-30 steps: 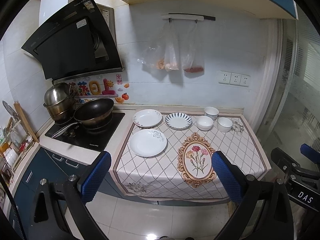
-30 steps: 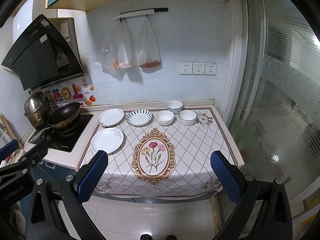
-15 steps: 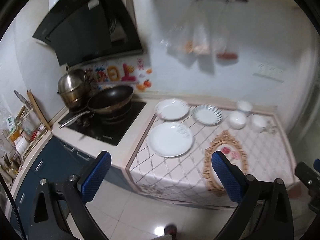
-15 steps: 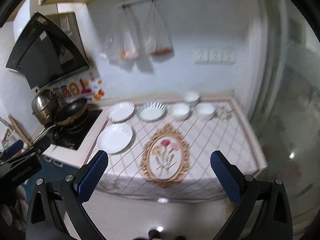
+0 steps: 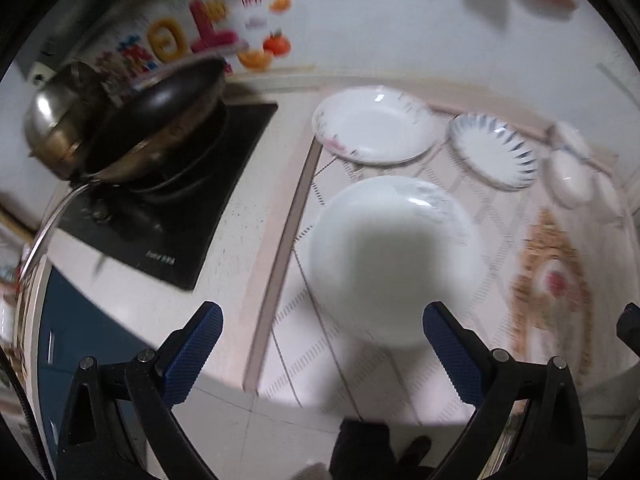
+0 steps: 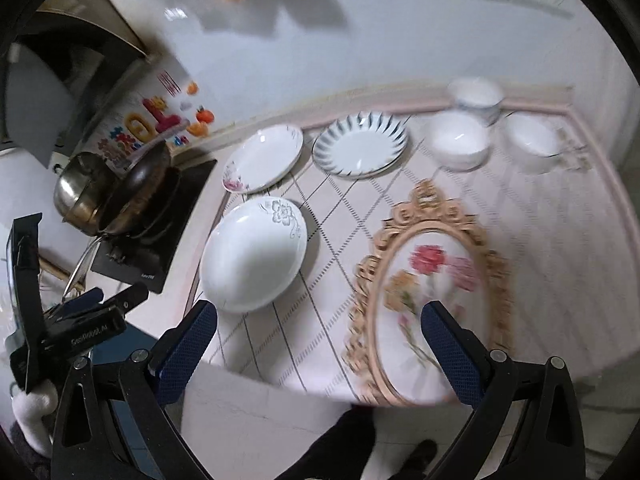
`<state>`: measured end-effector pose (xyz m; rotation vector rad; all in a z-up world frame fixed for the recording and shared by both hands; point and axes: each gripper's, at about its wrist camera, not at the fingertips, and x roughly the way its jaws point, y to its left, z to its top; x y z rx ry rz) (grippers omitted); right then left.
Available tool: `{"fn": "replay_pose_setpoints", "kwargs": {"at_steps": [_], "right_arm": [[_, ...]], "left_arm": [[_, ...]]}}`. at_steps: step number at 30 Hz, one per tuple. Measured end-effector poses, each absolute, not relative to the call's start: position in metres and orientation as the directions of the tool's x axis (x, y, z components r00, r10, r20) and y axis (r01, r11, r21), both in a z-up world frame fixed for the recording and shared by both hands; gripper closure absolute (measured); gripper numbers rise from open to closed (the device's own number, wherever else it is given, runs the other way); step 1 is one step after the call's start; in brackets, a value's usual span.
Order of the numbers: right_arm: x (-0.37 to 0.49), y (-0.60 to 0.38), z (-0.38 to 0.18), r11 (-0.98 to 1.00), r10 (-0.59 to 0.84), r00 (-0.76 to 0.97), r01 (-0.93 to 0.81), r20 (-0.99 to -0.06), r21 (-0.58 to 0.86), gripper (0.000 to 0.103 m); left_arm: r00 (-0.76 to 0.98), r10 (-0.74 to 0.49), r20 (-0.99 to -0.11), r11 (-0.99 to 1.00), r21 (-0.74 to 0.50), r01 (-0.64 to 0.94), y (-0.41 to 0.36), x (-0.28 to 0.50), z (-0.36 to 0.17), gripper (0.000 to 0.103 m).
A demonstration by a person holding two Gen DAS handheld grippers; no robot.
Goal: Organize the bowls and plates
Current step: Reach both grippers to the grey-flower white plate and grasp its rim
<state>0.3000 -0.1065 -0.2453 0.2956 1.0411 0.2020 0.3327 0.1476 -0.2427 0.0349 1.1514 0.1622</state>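
Three plates lie on the patterned cloth. A large white plate (image 5: 394, 260) (image 6: 256, 256) is nearest, a white plate with a pink flower (image 5: 374, 124) (image 6: 264, 158) lies behind it, and a blue-striped plate (image 5: 492, 156) (image 6: 360, 144) is to its right. Three white bowls (image 6: 460, 140) (image 6: 476, 94) (image 6: 534, 142) stand at the back right. My left gripper (image 5: 322, 344) is open, just short of the large plate. My right gripper (image 6: 318, 342) is open over the cloth's front edge, right of that plate.
A black wok (image 5: 160, 116) and a steel pot (image 5: 60, 120) sit on the black hob (image 5: 180, 216) at the left. The cloth has a gold-framed flower print (image 6: 432, 300). The wall runs behind the counter. The floor shows below the counter's front edge.
Both grippers have moved forward and down towards the counter. The plates and bowls now look much larger and closer. Nothing on the counter has moved.
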Motion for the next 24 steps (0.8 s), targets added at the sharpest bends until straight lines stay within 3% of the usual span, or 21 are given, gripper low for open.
{"fn": "replay_pose_setpoints", "kwargs": {"at_steps": [7, 12, 14, 15, 19, 21, 24], "right_arm": [[0.4, -0.07, -0.326, 0.928, 0.345, 0.386, -0.003, -0.855, 0.373, 0.002], [0.441, -0.051, -0.375, 0.908, 0.392, 0.278, 0.034, -0.877, 0.417, 0.016], [0.452, -0.046, -0.391, 0.894, 0.421, 0.248, 0.048, -0.872, 0.445, 0.021], [0.455, -0.044, -0.395, 0.887, 0.436, 0.24, 0.051, -0.868, 0.46, 0.027], [0.462, -0.038, -0.415, 0.854, 0.489, 0.209, 0.081, -0.847, 0.514, 0.054], [0.465, -0.038, -0.421, 0.849, 0.494, 0.204, 0.097, -0.845, 0.52, 0.075], [0.465, -0.036, -0.424, 0.842, 0.501, 0.214, 0.105, -0.839, 0.529, 0.084]], "left_arm": [[0.288, 0.036, -0.957, 0.999, 0.027, -0.036, 0.187, 0.405, -0.31, 0.009], [0.204, -0.057, -0.977, 0.998, -0.058, -0.001, 0.194, 0.43, -0.347, 0.027], [0.168, -0.085, -0.982, 0.996, -0.085, 0.008, 0.194, 0.438, -0.359, 0.039], [0.158, -0.097, -0.983, 0.995, -0.096, 0.013, 0.193, 0.44, -0.363, 0.048], [0.151, -0.149, -0.977, 0.989, -0.148, 0.022, 0.191, 0.444, -0.366, 0.065], [0.15, -0.153, -0.977, 0.988, -0.151, 0.025, 0.19, 0.446, -0.364, 0.067], [0.155, -0.152, -0.976, 0.988, -0.15, 0.028, 0.188, 0.444, -0.362, 0.068]]}}
